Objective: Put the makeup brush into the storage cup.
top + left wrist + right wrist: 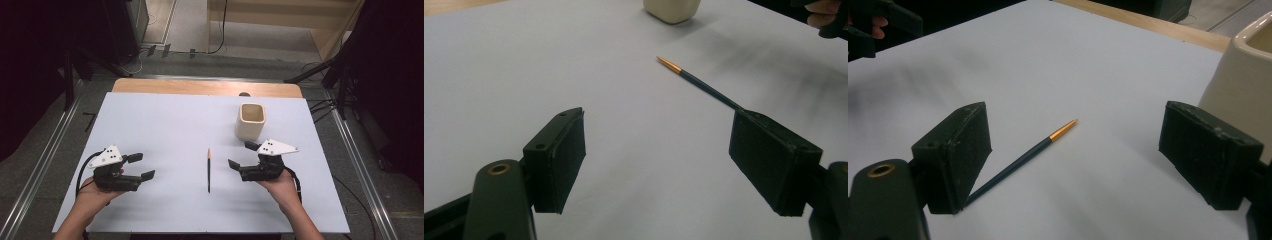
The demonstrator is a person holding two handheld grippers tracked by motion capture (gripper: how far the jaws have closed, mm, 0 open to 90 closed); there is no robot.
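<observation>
Standing beside the pencil (208, 170), the cream cup (250, 121) looks empty; both grippers gape apart.

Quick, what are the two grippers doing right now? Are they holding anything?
Left gripper: open, holding nothing.
Right gripper: open, holding nothing; the pencil lies on the table between them.

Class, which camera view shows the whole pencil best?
The high view: the pencil lies there in full length on the white table, between both open grippers. In the left gripper view a jaw hides its blunt end. In the right gripper view a jaw likewise covers its rear.
</observation>
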